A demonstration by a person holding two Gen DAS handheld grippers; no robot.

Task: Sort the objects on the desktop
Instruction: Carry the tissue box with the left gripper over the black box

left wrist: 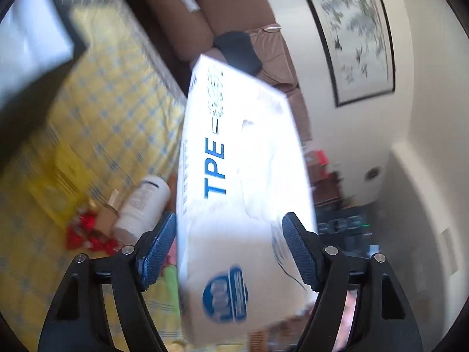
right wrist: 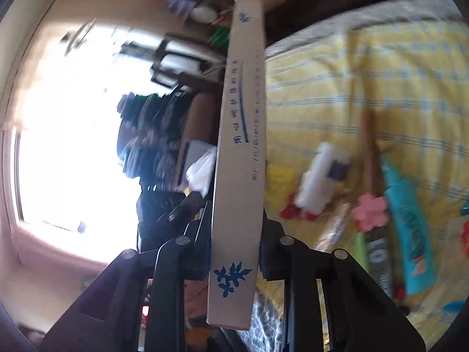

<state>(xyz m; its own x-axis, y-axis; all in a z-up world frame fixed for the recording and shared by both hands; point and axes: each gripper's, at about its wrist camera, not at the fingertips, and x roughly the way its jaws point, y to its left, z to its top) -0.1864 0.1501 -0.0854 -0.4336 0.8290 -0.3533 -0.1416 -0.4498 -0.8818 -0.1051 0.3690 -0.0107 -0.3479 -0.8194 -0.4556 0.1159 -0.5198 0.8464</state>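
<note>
A white box printed "TPE" in blue (left wrist: pixel 249 152) hangs tilted above the table, and my left gripper (left wrist: pixel 230 223) is shut on its near end, with the blue pads (left wrist: pixel 158 246) against its two sides. In the right wrist view a long, thin tan box with blue flower prints (right wrist: pixel 240 146) stands on edge between the black fingers (right wrist: pixel 272 234) of my right gripper (right wrist: pixel 237 217), which is shut on it. Both boxes are raised off the yellow checked tablecloth (left wrist: pixel 111 111).
In the left wrist view a white bottle (left wrist: pixel 143 205), red wrappers (left wrist: pixel 82 231) and a yellow packet (left wrist: pixel 58 182) lie on the cloth. The right wrist view shows a white bottle (right wrist: pixel 319 176), a pink flower clip (right wrist: pixel 370 211), a teal tube (right wrist: pixel 410 228) and a wooden stick (right wrist: pixel 366 146).
</note>
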